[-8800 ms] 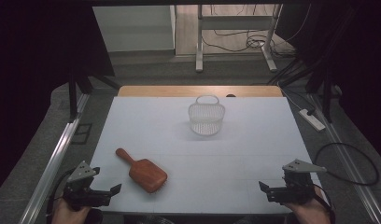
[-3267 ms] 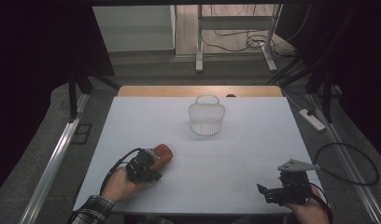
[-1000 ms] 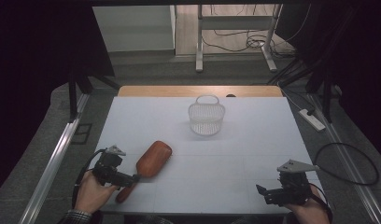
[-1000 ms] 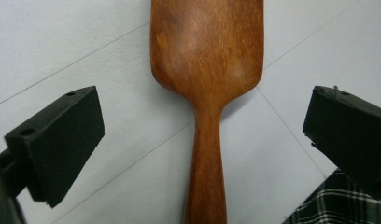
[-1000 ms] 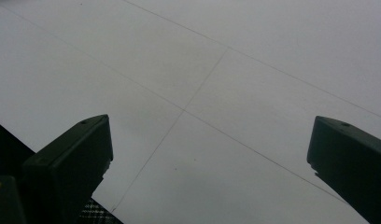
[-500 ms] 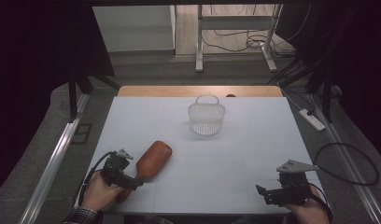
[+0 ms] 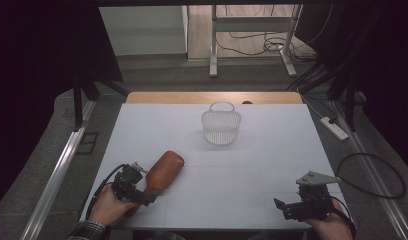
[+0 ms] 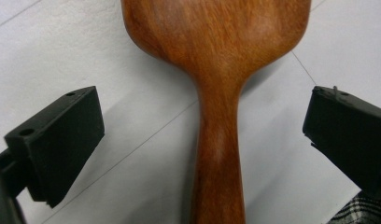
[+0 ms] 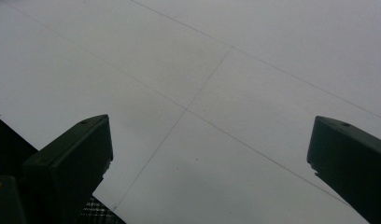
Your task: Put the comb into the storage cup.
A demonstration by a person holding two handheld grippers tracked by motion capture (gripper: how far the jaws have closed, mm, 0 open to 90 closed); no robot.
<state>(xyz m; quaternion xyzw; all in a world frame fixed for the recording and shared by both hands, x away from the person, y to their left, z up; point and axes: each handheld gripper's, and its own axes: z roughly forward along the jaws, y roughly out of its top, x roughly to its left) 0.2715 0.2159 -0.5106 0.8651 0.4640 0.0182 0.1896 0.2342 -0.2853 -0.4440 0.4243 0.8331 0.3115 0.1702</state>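
A brown wooden paddle (image 7: 163, 169) lies flat on the white table (image 7: 272, 165) at the near left, its broad head toward the middle and its handle toward the person. My left gripper (image 7: 138, 189) sits over that handle. In the left gripper view the handle (image 8: 219, 154) runs up between the two jaws, and the left gripper (image 8: 202, 121) is open with a gap on each side of the wood. My right gripper (image 7: 288, 207) rests at the near right, held by a hand. The right gripper (image 9: 209, 149) is open over bare table.
A small white mesh basket (image 7: 221, 126) with a handle stands at the far middle of the table. A wooden strip (image 7: 212, 97) edges the far side. Cables, a power strip (image 7: 333, 127) and metal frame legs lie on the floor beyond.
My left gripper has slid a little to the right and forward along the paddle's handle. The paddle and the right gripper have stayed put.
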